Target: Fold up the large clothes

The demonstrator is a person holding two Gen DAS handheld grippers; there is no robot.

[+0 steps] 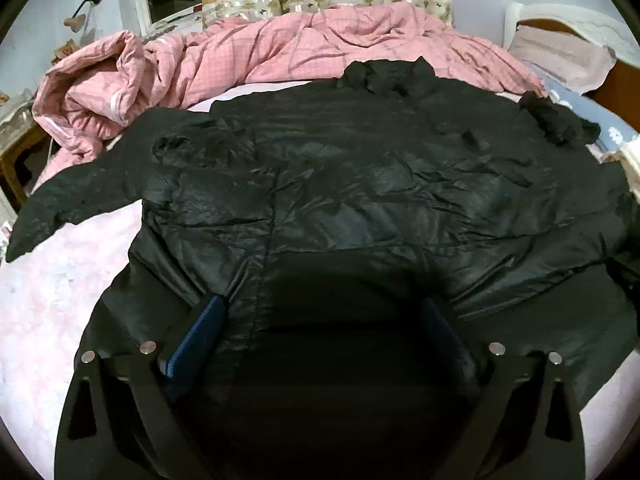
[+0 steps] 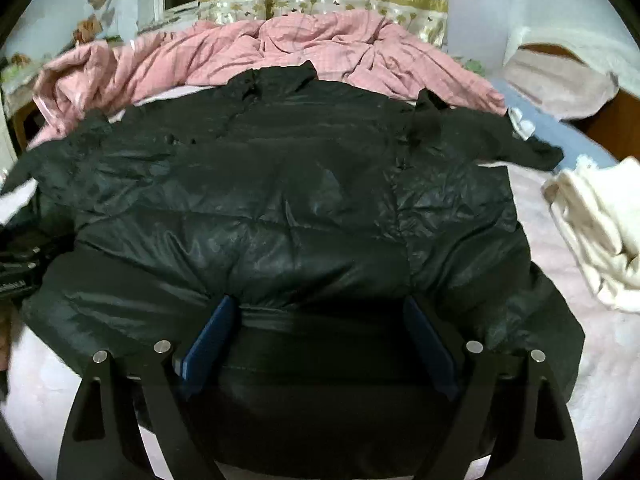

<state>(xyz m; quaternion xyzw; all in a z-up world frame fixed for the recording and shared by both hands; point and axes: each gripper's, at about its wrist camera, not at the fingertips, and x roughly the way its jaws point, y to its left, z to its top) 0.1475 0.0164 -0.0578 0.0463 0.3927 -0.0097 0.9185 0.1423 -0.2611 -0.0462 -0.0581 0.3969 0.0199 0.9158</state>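
A shiny black quilted puffer jacket [image 1: 360, 184] lies spread flat on a pale pink fuzzy bedsheet [image 1: 52, 300]. Its hem sits directly under the left gripper [image 1: 324, 312], whose blue-padded fingers [image 1: 200, 332] stand wide apart and released, with jacket fabric lying slack between them. To the left of this claw, one dark sleeve [image 1: 68, 200] stretches out over the sheet. Ahead of it, beyond the collar, a rumpled pink checked quilt [image 1: 260, 52] is heaped.

The right gripper [image 2: 320, 312] is likewise released, its blue pads [image 2: 208, 340] spread over the jacket's [image 2: 280, 200] bottom edge, clamping nothing. Ahead lies the same quilt [image 2: 320, 44]. To the right of this claw, well apart, a cream-white crumpled garment [image 2: 600, 224] rests on the sheet [image 2: 600, 360].
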